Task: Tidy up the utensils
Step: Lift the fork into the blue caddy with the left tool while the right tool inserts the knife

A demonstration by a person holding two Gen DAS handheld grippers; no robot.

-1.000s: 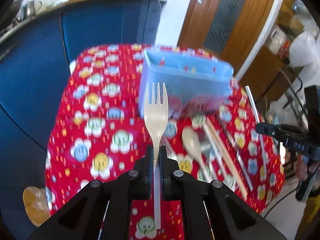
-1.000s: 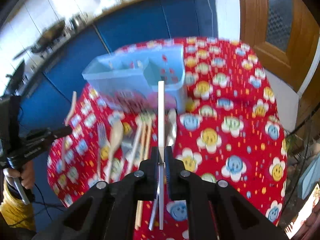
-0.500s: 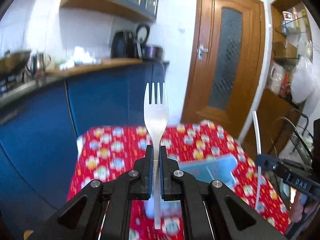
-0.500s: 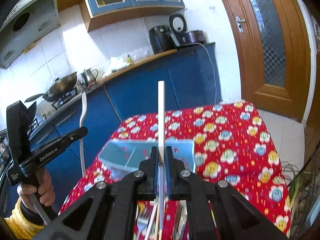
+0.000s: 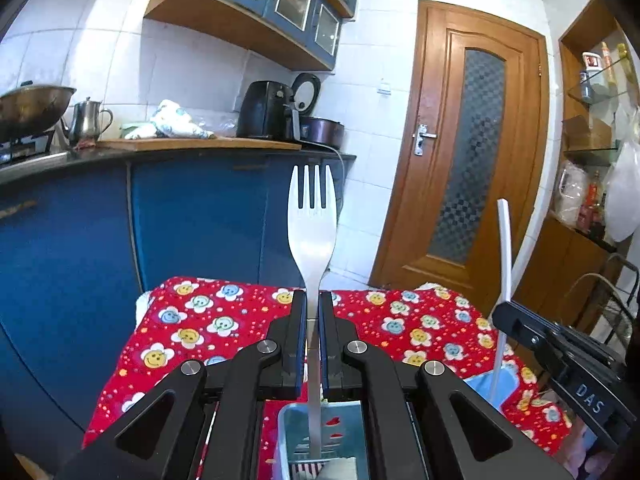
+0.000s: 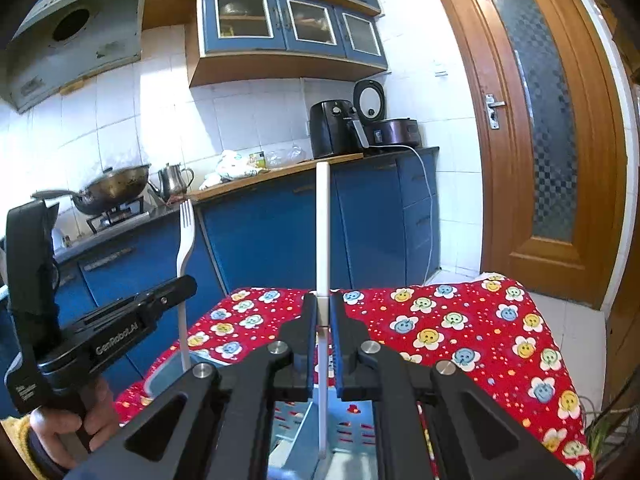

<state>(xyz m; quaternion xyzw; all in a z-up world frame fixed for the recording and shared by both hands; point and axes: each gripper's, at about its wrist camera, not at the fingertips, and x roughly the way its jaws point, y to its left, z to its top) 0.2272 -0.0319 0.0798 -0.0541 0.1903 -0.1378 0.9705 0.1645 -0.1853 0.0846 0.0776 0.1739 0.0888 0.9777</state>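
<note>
Holding upright above the blue box (image 5: 320, 436) on the desk (image 5: 200, 328): left tongs (image 5: 313, 304) pinching a light, stiff, slippery plastic fork (image 5: 312, 216) mid-handle, right tongs (image 6: 323, 306) pinching a thin white chopstick (image 6: 322, 224), probably needing firm grip.

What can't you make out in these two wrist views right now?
- Blue organizer, left wrist view: mostly hidden behind the left tool; compartments unclear.
- Fork handle end: cut off at the bottom edge.
- White stick, right wrist view: its kind is unclear; the right tool hides its middle.
- Other utensils: out of view.
</note>
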